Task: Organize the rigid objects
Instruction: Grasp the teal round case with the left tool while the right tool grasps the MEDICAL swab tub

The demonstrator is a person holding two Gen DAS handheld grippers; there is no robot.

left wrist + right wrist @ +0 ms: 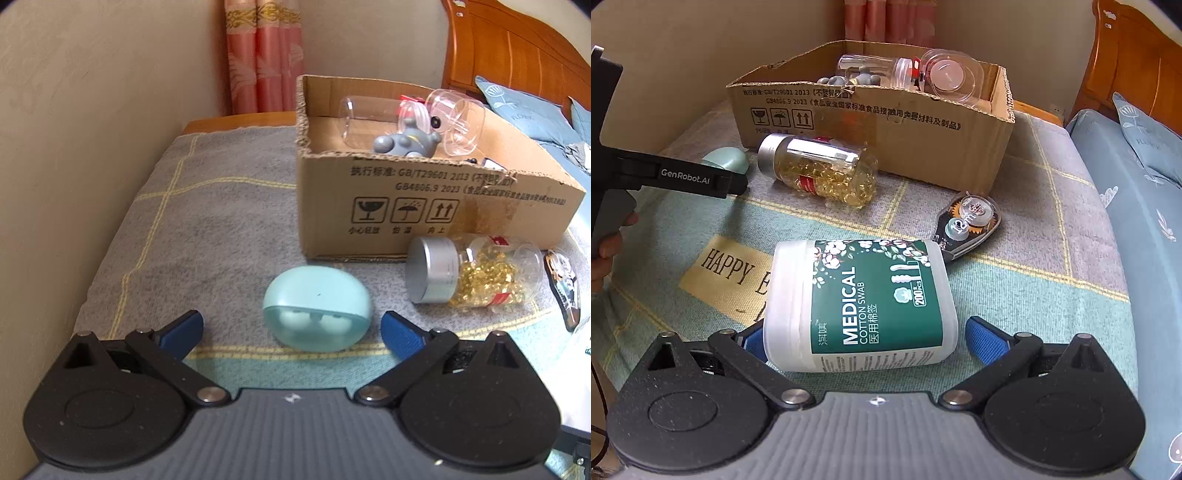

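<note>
A mint-green earbud case (pixel 317 306) lies on the blanket between the blue pads of my left gripper (pixel 291 318). The jaws stand wide and both pads are clear of the case. A white tub of cotton swabs with a green label (pixel 860 302) lies on its side between the fingers of my right gripper (pixel 866 328), which is open. A gap shows at its right pad (pixel 984 341), and the left pad is partly hidden behind the tub. The cardboard box (pixel 388 206) holds clear jars (pixel 373 114) and a grey toy (pixel 406 142).
A capsule bottle with a silver cap (pixel 820 170) lies in front of the box (pixel 886 140), and a correction tape dispenser (pixel 971 221) lies to its right. A wall runs along the left (pixel 74 129). A bed with pillows is at the right (pixel 1145 147). A person's hand (pixel 605 251) holds the left tool.
</note>
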